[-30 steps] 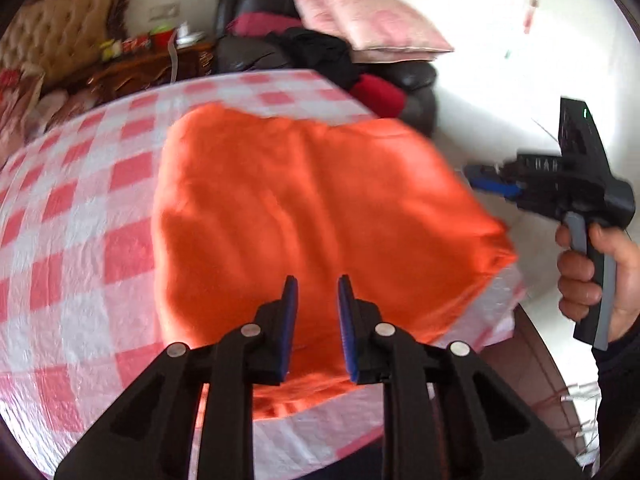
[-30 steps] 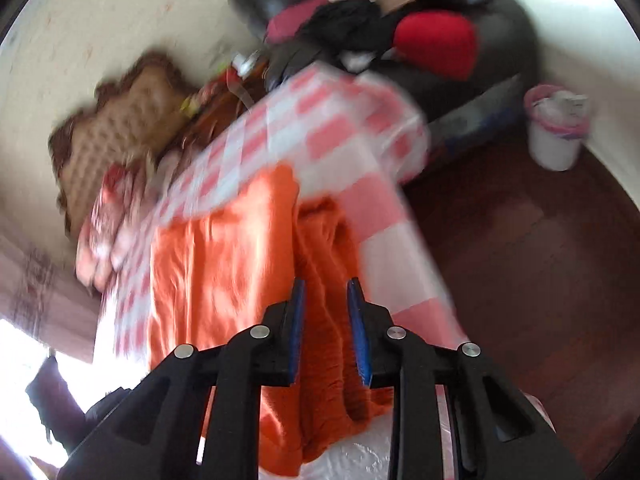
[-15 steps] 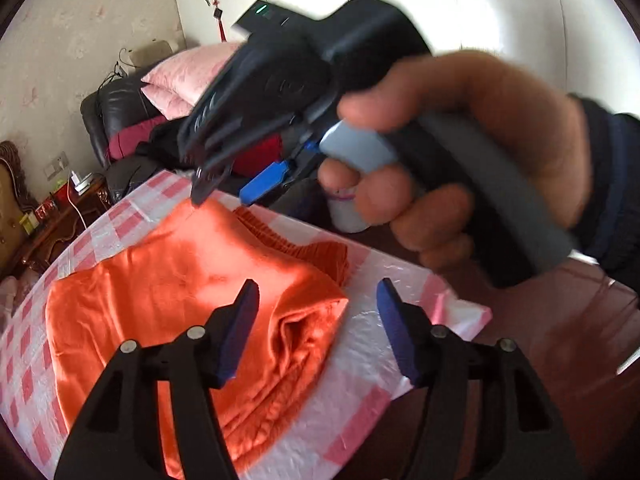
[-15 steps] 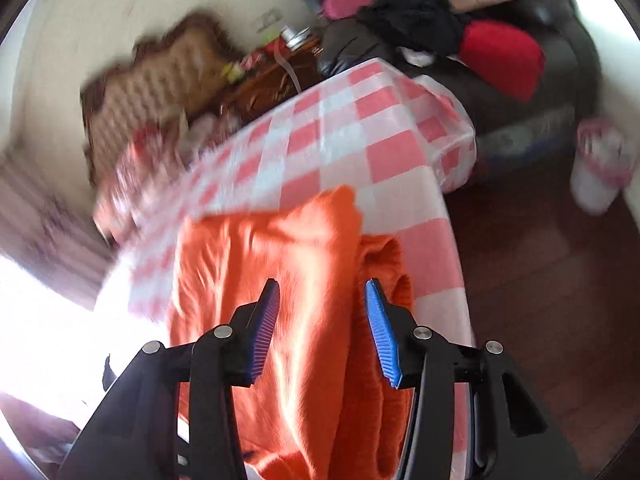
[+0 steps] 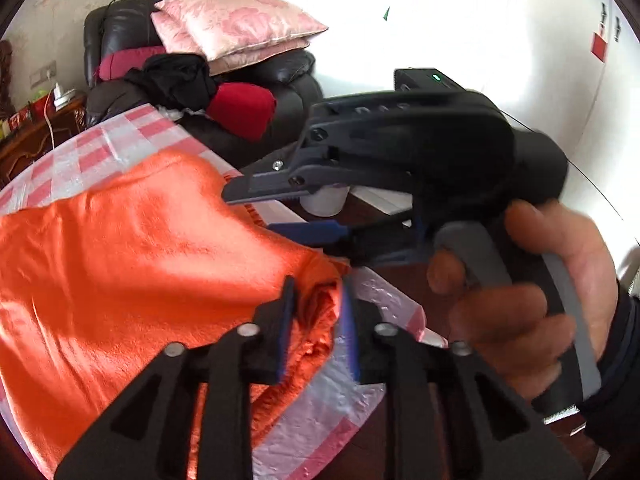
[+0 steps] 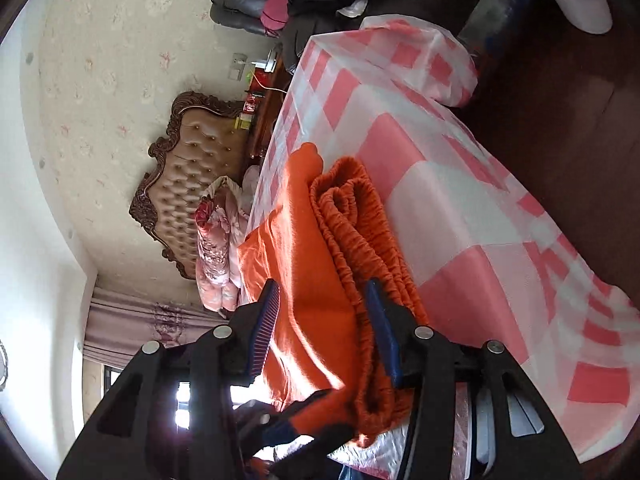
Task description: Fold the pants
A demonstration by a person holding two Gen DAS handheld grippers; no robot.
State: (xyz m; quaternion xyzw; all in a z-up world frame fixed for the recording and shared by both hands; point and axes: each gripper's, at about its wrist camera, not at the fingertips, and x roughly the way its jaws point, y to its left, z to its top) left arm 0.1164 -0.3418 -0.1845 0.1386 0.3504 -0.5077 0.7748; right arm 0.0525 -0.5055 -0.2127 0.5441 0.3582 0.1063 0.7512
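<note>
Orange pants (image 5: 132,248) lie folded on the checked tablecloth (image 6: 460,208); left gripper (image 5: 316,320) clamped on their corner at 6 o'clock; right gripper (image 6: 324,332) spread apart around the waistband edge.

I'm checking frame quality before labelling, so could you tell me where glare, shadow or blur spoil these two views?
Left wrist view: the wall behind is blown out white, the hand is motion-blurred, and a shadow falls across the orange pants. Right wrist view: the window glares on the left, a sunlit streak crosses the pants, the tablecloth stays sharp, and fisheye bends the edges.
</note>
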